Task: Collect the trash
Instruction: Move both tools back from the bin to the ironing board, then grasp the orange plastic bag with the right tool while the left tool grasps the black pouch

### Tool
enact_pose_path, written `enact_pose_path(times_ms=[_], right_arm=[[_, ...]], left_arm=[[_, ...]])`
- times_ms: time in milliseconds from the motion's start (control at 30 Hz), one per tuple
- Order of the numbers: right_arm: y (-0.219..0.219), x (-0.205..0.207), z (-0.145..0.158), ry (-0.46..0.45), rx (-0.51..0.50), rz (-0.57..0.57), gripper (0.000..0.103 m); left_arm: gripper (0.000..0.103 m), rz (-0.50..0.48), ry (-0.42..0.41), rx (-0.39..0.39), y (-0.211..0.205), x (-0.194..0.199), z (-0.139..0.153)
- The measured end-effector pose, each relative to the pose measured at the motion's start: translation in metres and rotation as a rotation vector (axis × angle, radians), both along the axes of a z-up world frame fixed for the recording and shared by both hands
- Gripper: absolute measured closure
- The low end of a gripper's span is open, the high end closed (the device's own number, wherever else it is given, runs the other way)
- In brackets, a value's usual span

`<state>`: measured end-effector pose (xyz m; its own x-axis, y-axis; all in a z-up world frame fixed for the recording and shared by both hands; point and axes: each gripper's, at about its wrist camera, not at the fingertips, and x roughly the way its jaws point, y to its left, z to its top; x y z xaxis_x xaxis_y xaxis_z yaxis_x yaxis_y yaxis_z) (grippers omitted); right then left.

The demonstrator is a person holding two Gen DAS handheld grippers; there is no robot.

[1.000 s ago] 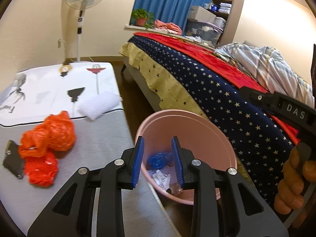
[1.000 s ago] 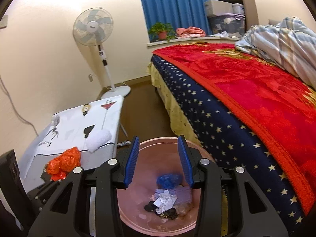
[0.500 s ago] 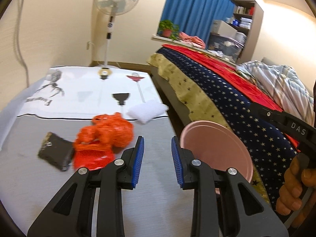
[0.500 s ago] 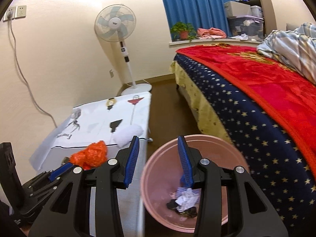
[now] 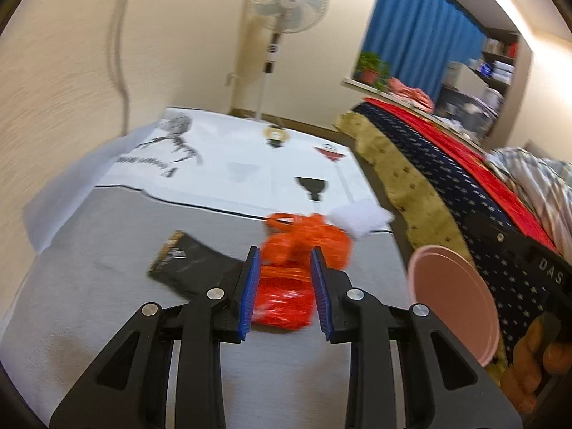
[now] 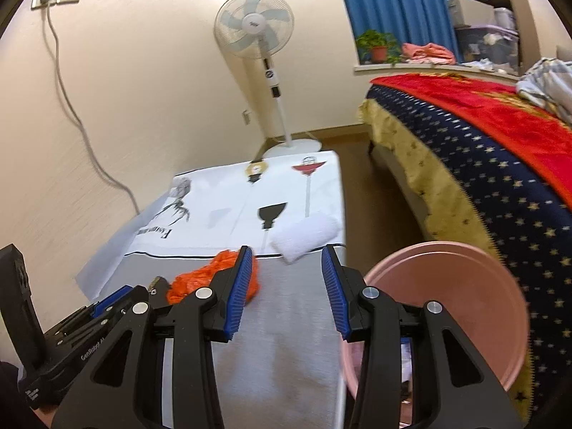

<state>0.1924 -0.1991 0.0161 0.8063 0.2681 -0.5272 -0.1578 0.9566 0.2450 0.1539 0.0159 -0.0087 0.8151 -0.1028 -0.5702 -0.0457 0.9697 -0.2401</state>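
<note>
Trash lies scattered on the low table (image 5: 107,321), whose near half is grey and whose far half is covered by a white printed cloth (image 5: 228,164). Right of the table, the bed (image 6: 500,164) with its red and star-patterned navy covers fills the right side of both views. A standing fan (image 6: 255,25) rises against the far wall. The pink bin (image 6: 464,286) sits on the floor between table and bed, just beside the table's near right edge; a scrap of white paper shows inside it, mostly hidden by the gripper.

On the grey part of the table, the orange plastic bag (image 5: 304,243) is crumpled in a heap, with a flatter red wrapper (image 5: 282,300) touching its near side. Just left of them lies a black packet (image 5: 189,268). A white wad (image 5: 361,218) rests at the right edge, near the seam of the cloth.

Left gripper (image 5: 284,268) hovers over the red wrapper with its blue-padded jaws spread apart, gripping nothing, the orange bag showing between the tips. Right gripper (image 6: 286,268) hangs above the near end of the table, its jaws likewise wide apart and holding nothing.
</note>
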Motion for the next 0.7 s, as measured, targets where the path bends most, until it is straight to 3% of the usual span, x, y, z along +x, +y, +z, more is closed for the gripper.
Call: enact_pose_path(times_ms=[133,233,367,533,700], right_arm=[[0.015,0.013,-0.013,0.027,0.017,0.032,0.060],[0.024,0.025,-0.023,0.056,0.058,0.045,0.046],[0.038,0.041,-0.034,0.085,0.094,0.068,0.038],[0.054,0.061,-0.055,0.150,0.139,0.102,0.027],[0.062,0.078,-0.077,0.224,0.181,0.114,0.025]], left_arm=[[0.074,0.060,0.019,0.003,0.020,0.007,-0.008],[0.074,0.100,0.042,-0.003,0.035,0.014,-0.016],[0.072,0.156,0.090,-0.003,0.051,0.026,-0.031],[0.057,0.198,0.144,-0.016,0.065,0.040,-0.046],[0.051,0.222,0.189,-0.034,0.073,0.052,-0.056]])
